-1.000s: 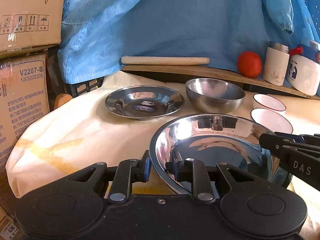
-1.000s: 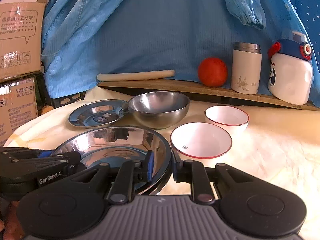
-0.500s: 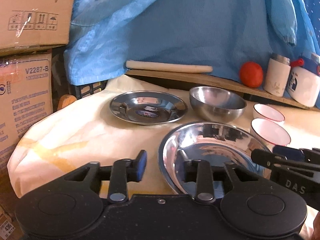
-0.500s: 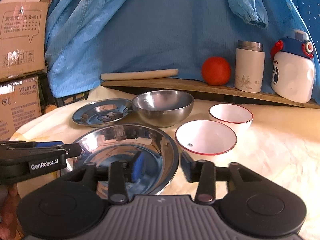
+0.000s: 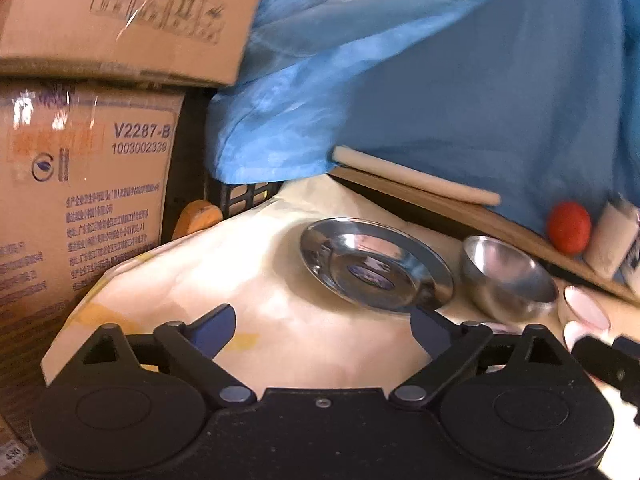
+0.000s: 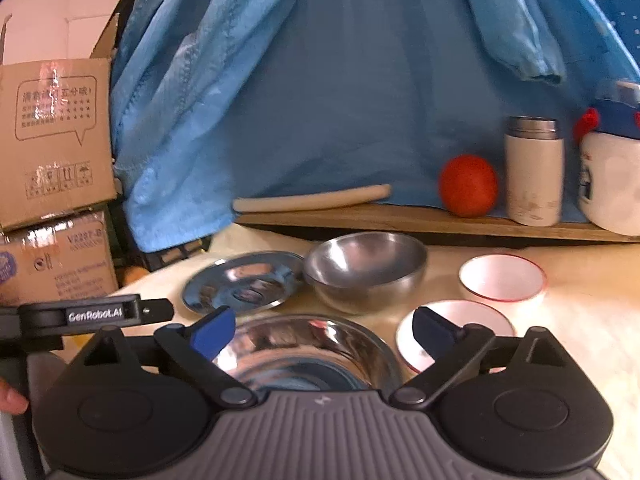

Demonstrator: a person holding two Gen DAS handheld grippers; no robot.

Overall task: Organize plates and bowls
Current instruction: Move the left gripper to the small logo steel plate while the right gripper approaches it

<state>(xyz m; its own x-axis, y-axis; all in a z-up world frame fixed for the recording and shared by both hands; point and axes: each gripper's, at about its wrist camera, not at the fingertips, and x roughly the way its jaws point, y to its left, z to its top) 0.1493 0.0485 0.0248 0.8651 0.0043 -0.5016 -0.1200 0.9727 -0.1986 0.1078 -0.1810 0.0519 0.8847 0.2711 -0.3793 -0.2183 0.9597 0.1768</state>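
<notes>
Steel basin empty, white bowls empty

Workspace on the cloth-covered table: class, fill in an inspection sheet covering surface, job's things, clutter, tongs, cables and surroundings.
Surface: cream cloth, yellow stains at its left.
Job's things: large steel basin nearest; flat steel plate; steel bowl; two white red-rimmed bowls, all apart.
Clutter: rolling pin, orange ball, flask, jug on a wooden board.
Tongs: left tongs and right tongs opening, gripping nothing.
Cables: nothing seen.
Surroundings: blue garment, cardboard boxes.
</notes>
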